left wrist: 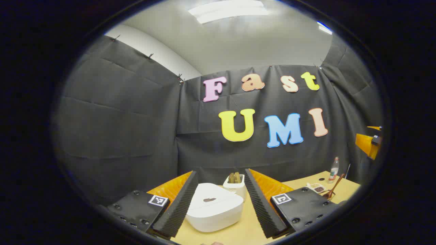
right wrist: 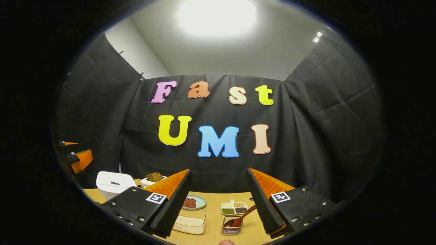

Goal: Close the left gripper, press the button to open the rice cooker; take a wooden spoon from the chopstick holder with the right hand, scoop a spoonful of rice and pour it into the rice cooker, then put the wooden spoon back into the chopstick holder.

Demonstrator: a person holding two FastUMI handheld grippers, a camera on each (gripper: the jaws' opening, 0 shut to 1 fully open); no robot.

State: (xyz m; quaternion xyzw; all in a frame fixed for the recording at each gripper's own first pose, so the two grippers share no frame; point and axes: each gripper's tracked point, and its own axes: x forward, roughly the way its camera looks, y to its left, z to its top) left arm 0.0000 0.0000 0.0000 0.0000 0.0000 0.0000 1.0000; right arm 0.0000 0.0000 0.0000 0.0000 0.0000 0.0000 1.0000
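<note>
While hovering above the table (left wrist: 238, 234), left gripper (left wrist: 218, 204) spread wide, fingers either side of the shut white rice cooker (left wrist: 214, 211), no contact. Further right, right gripper (right wrist: 218, 207) likewise released, empty, above the wooden spoon (right wrist: 240, 217) leaning in its clear chopstick holder (right wrist: 232, 227); rice container (right wrist: 189, 223) at left.

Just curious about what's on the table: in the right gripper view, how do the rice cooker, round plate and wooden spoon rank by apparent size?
1. Rice cooker, though partly hidden.
2. Round plate and wooden spoon look alike; the spoon sits nearer, so no ranking.
</note>
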